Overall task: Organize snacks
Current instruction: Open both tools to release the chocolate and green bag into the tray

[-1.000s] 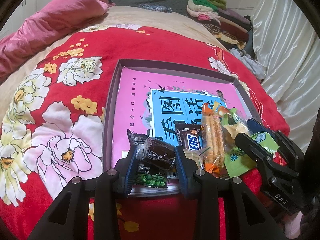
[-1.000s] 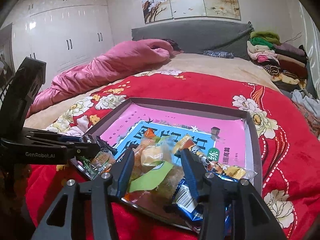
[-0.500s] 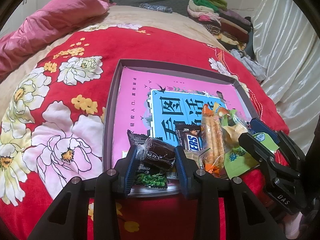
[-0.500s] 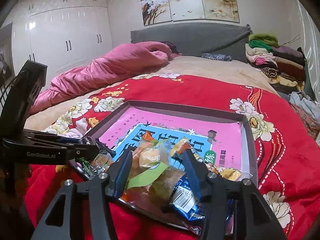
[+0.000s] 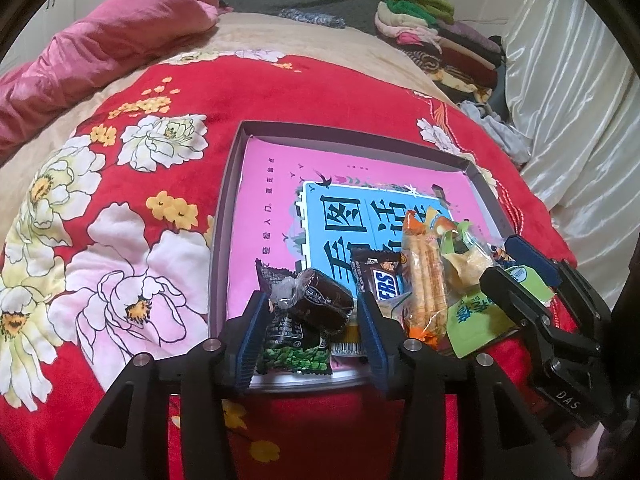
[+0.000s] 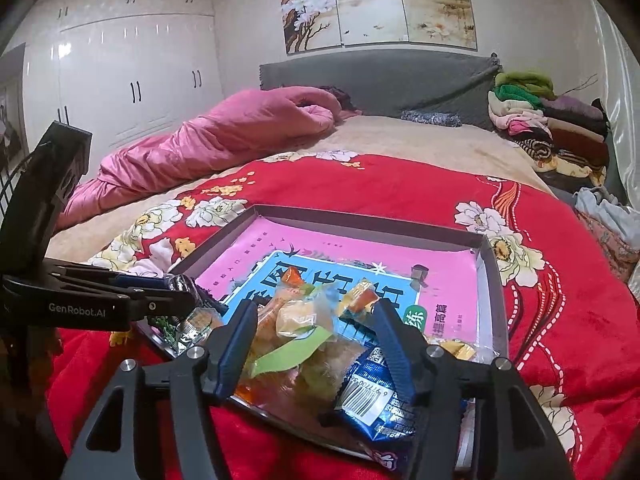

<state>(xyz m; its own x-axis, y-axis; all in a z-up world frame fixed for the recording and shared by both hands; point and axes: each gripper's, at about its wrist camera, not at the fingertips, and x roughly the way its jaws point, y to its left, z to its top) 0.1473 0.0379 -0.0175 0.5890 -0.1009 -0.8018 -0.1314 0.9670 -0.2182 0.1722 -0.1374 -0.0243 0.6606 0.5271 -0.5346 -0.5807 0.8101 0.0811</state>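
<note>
Shallow box tray [image 5: 230, 216], pink-lined, lay on the red floral blanket [image 5: 120, 240]; snack pile [image 5: 424, 280] sat at its near right corner. Left gripper [image 5: 310, 312]: jaws part-open around a dark wrapped cake [image 5: 320, 304], contact apparently light. Right gripper [image 6: 316, 344]: jaws spread wide over a clear snack bag [image 6: 296, 320], gripping nothing; blue packet [image 6: 372, 396] just beside.

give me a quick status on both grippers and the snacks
Left gripper open around dark wrapped cake. Right gripper open over snack pile. All snacks bunched at tray near edge.
</note>
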